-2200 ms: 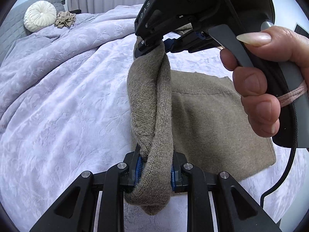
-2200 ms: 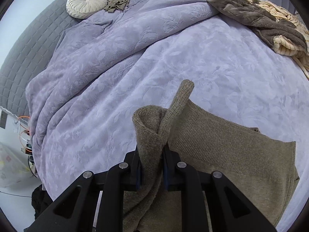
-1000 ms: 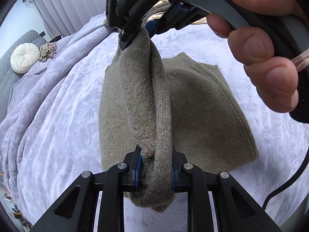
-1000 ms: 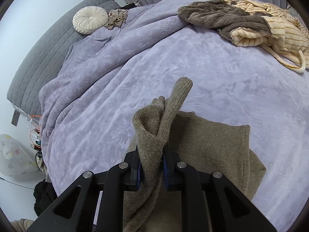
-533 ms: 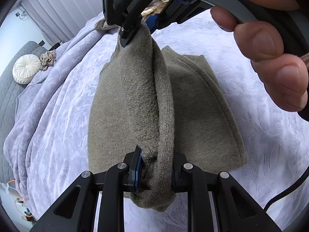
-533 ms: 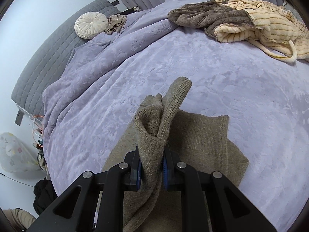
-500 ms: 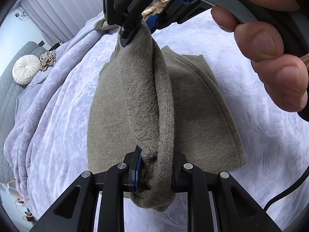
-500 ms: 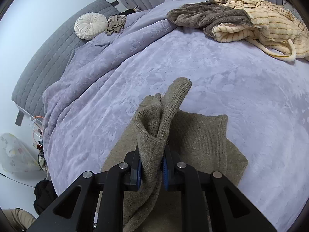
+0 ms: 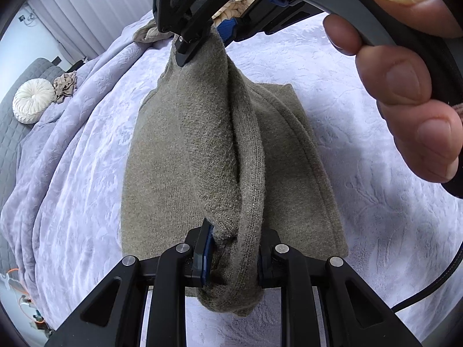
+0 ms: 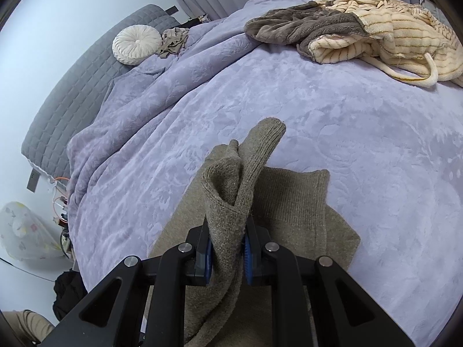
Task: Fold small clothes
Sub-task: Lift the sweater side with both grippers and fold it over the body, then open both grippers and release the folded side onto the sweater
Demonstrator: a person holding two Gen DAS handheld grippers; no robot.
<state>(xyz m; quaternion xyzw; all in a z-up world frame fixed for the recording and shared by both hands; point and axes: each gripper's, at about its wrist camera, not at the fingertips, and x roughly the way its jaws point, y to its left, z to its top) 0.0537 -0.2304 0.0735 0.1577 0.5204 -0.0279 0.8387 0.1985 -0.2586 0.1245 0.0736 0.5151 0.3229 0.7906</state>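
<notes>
Olive-brown knitted garment (image 9: pixel 185 156) on lilac quilted bedspread (image 9: pixel 75 173), middle. Left gripper (image 9: pixel 234 257) and right gripper (image 10: pixel 227 250) each pinched on bunched edge, lifted. Risk: uneven lowering skews fold; thick knit may slip.

Olive-brown knitted garment (image 9: pixel 185 150): lower layers are covered by its own raised fold; the pinched edge is concealed between the fingers (image 9: pixel 207 248) of the left gripper (image 9: pixel 234 256).

The same garment's near end is cut off by the lower edge of the right wrist view.

Right gripper (image 9: pixel 202 33): body cropped by the upper edge of the left wrist view.

Cream striped fleece garment (image 10: pixel 405 34): cropped at the right edge.

Small orange items (image 10: pixel 59 199) beside the bed: too small to be identified.
</notes>
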